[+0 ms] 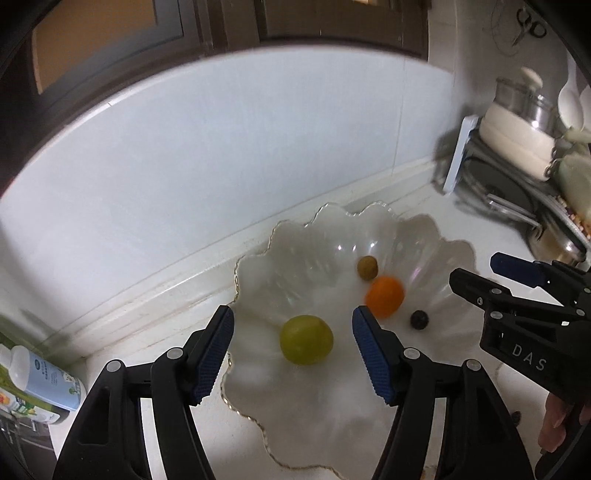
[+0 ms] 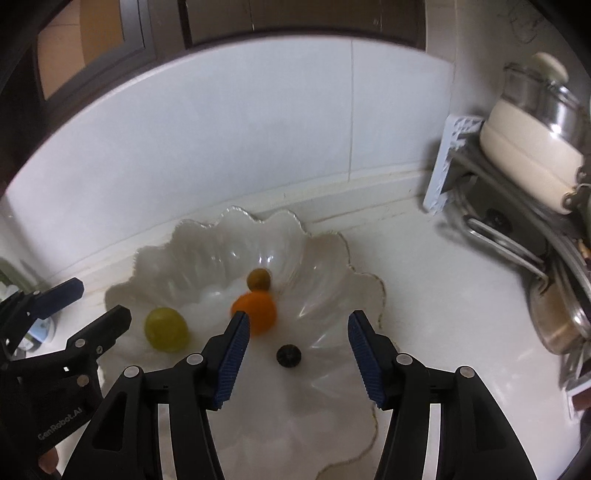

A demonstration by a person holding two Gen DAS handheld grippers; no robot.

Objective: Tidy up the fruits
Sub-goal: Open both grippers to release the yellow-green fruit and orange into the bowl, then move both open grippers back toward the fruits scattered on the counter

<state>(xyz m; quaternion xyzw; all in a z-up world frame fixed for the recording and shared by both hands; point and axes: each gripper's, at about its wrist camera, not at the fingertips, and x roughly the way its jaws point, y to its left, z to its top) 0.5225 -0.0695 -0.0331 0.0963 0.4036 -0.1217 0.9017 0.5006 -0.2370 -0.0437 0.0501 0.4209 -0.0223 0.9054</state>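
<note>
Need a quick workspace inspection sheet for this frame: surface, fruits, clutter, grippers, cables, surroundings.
Surface: white countertop, pale tiled wall behind.
Job's things: scalloped glass bowl holding green fruit, orange fruit, small brown-green fruit, dark berry.
Clutter: bottle at left; stacked pots on rack at right.
Grippers: left gripper open, over green fruit; right gripper open, over dark berry; neither holding anything.
Cables: nothing seen.
Surroundings: dark wood window frame above tiles.
</note>
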